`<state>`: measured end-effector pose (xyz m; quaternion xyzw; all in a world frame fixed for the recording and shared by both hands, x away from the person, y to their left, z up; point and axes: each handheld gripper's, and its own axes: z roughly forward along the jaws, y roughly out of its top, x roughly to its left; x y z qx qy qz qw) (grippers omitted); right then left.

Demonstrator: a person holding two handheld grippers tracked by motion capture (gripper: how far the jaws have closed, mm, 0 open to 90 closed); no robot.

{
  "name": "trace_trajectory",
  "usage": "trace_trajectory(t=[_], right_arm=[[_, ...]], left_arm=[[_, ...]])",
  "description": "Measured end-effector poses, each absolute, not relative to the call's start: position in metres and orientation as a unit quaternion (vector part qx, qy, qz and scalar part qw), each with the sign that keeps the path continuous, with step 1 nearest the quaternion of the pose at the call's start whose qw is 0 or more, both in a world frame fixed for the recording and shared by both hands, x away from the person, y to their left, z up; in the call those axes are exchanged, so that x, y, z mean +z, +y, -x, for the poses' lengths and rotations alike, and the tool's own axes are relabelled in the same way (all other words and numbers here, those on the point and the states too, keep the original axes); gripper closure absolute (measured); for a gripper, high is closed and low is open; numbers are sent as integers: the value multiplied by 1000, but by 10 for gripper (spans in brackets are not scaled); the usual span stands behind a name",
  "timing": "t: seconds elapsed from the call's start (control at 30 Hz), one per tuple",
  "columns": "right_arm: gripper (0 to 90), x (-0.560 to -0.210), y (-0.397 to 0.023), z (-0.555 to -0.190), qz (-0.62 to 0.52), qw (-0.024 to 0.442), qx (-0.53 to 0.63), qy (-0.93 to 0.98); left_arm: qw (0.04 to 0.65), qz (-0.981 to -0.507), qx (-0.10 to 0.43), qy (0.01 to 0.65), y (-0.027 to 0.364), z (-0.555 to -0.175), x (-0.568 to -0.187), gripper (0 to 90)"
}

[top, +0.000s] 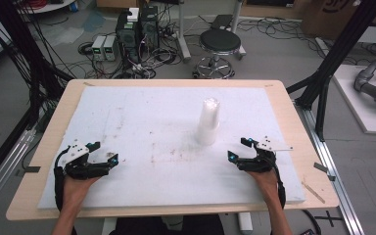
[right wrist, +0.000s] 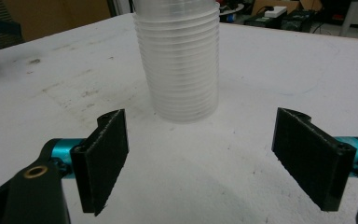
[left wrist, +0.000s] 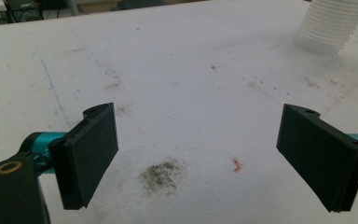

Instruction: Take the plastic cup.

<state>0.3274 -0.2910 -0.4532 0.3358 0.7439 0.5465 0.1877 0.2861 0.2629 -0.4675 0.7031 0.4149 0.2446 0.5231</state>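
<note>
A light wooden bench (top: 293, 122) carries a white foam sheet (top: 142, 122) that covers nearly all of its top, leaving a bare wood margin along each edge. The sheet is soiled: brownish specks and smudges are scattered across its middle, and the left gripper view picks out a dark grey smudge (left wrist: 162, 175), a small orange scrap (left wrist: 236, 164) just beside it, and a faint blue line (left wrist: 51, 86) (thin, like a pen stroke). Right of centre on the sheet stands an upside-down stack of clear plastic cups (top: 208, 121), upright, its widest rim resting flat on the foam. A strip of dark tape (top: 30, 169) sits on the bench's left edge.
</note>
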Motion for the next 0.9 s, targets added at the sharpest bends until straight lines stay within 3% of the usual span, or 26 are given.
trace_trajectory(t=[0.9], right_arm=[[181,-452,-289,-328,-347,195,536,745]], left_arm=[[528,-700,243,415,264,-286,-468,124]])
